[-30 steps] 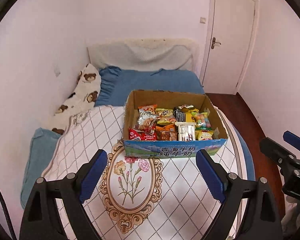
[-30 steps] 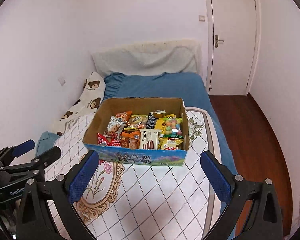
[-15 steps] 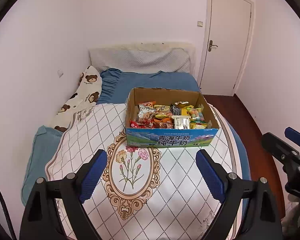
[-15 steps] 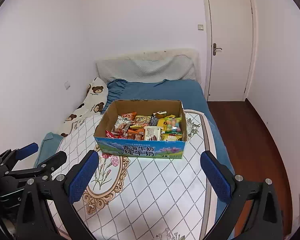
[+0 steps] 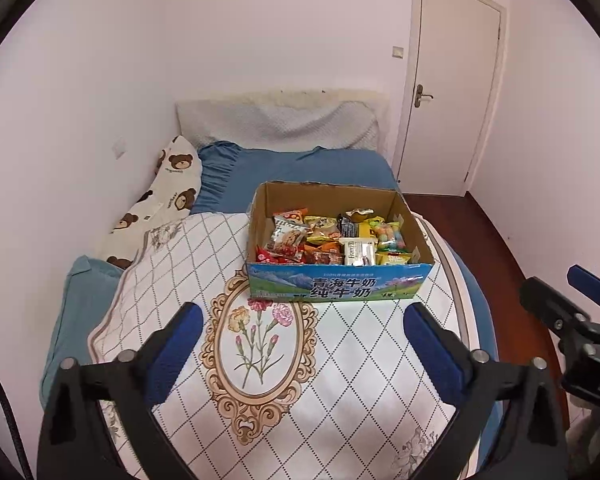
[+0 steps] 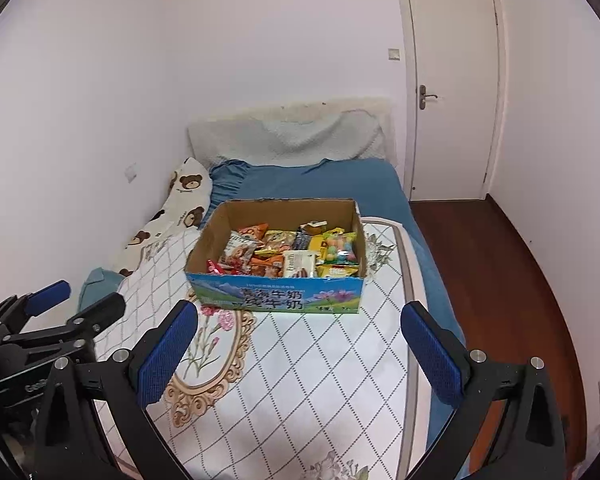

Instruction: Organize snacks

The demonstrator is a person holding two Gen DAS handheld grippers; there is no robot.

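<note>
Left wrist: snack box [image 5: 340, 288], open left claw [image 5: 302, 334]

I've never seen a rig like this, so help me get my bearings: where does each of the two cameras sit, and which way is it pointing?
Left wrist: sits on the left gripper, looking along its open fingers down the bed at the snack box; the right gripper shows at the right edge.
Right wrist: sits on the right gripper, facing the same box; the left gripper shows at the left edge.
Shared: box, quilt, door.
</note>
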